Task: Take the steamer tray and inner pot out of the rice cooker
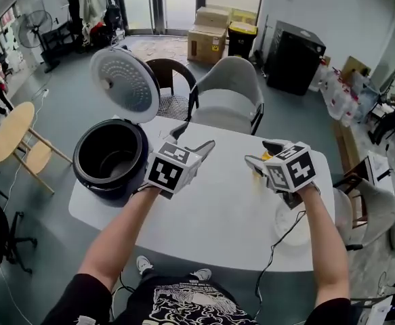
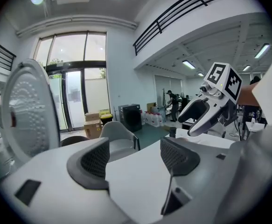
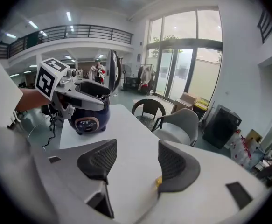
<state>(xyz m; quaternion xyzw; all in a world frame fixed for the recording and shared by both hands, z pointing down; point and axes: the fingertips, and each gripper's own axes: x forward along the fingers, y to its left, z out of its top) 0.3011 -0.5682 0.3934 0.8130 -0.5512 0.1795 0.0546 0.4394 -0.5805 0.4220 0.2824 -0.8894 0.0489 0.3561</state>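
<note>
The left forearm [image 1: 119, 232] and right forearm [image 1: 326, 239] extend forward, side by side. The left gripper [image 1: 192, 141] has jaws apart, nothing between them; the right gripper [image 1: 263, 153] likewise (tips angled slightly inward).

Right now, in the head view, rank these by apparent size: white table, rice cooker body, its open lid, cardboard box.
1. white table
2. rice cooker body and open lid: about alike, not ranked
3. cardboard box, though it is farthest from the camera

**Cam layout**

Head cam looked steeply down over the table [image 1: 217, 202]. Gripper cams sat low behind their jaws, facing across it: left caught the right gripper [image 2: 190, 123], right the left gripper [image 3: 105, 96]. All shared the cooker [image 1: 109, 158].
</note>
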